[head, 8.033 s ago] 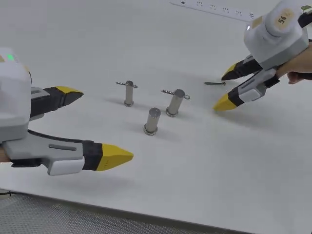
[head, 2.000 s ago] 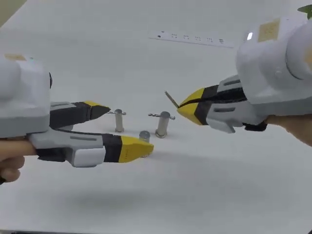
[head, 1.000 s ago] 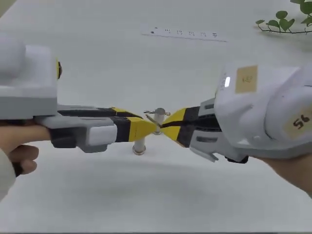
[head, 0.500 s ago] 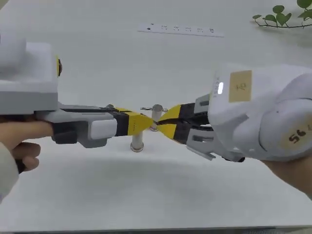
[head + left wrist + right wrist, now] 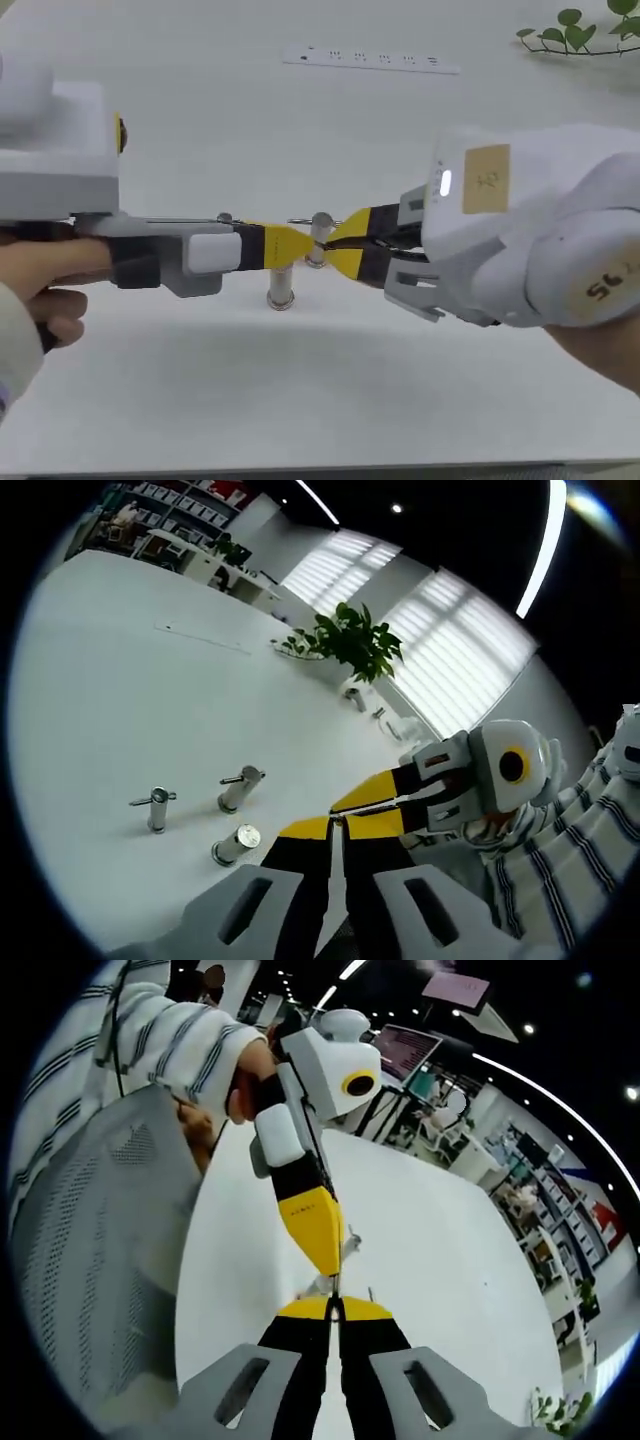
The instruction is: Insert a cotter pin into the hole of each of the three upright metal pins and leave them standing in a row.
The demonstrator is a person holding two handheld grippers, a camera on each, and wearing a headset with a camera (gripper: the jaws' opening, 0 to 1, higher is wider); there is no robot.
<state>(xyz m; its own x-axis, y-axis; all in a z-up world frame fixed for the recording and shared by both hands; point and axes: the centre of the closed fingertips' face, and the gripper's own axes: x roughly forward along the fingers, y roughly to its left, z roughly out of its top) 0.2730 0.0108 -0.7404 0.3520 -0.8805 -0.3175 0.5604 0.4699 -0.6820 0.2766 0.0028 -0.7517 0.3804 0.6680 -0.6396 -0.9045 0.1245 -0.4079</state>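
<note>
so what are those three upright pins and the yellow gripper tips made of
Upright pins: bare metal, probably steel; silvery, with a bright glint on the flat top.
Yellow fingertips: likely moulded plastic or rubber; even matte colour, no glints, which one is unclear.

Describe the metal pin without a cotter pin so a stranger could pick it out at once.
In the left gripper view, three short metal pins stand together on the white workbench. The bare pin is the one nearest the camera. Unlike the left pin and the rear pin, it has no cotter pin through its head.
</note>
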